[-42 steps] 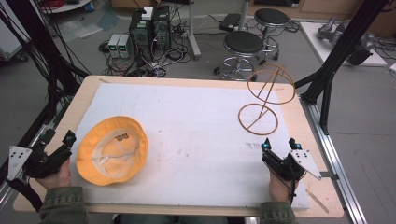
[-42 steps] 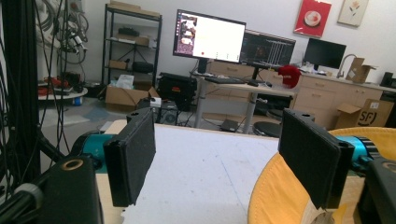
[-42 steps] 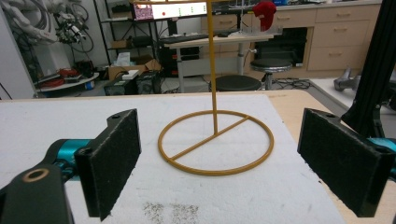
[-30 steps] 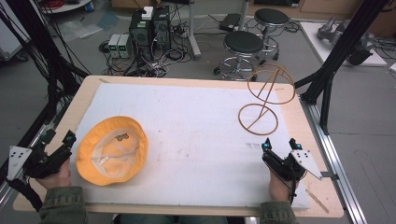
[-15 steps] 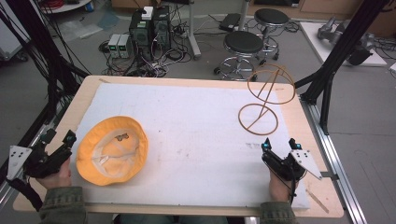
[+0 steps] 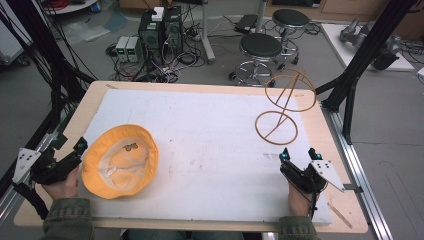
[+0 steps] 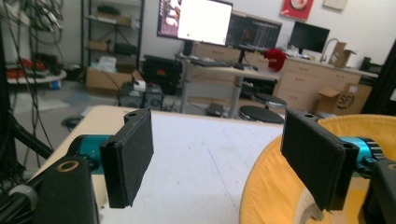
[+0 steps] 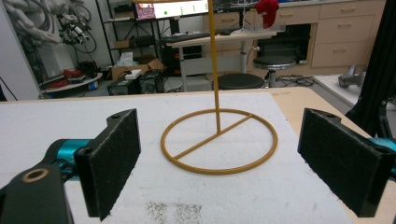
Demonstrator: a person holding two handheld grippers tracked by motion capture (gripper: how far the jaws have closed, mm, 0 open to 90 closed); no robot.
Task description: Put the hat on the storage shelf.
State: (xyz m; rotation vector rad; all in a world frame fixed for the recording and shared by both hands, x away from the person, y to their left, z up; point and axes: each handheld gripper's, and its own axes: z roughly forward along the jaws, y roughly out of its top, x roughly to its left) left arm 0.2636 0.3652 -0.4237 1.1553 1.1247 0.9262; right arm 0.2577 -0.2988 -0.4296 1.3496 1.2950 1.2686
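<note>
While it lies upside down on the near left part of the table, the yellow hat (image 6: 120, 161) shows its pale inner side and a small label to the high view. It rests on the white mat (image 6: 210, 145) that covers most of the wooden table (image 6: 95, 102). Just to the left of the hat is the left gripper (image 6: 69, 150), held low by a hand at the near left corner; its jaws stand wide apart and hold nothing. In the left gripper view the right jaw stands in front of the yellow brim (image 7: 261, 186), but I cannot tell if it touches it.

On the far right part of the mat stands the wire stand (image 6: 276, 128), a thin yellow-brown frame with a flat ring as base, a rod going up, and a second ring on top. The right gripper (image 6: 299, 156) is near the base ring, at the near right side, well apart from the hat. Its jaws are also wide apart and empty, and the right gripper view shows the base ring (image 8: 219, 141) between them, farther on the mat.

Beyond the table are two black stools (image 6: 261, 46) and computer boxes on the floor.
</note>
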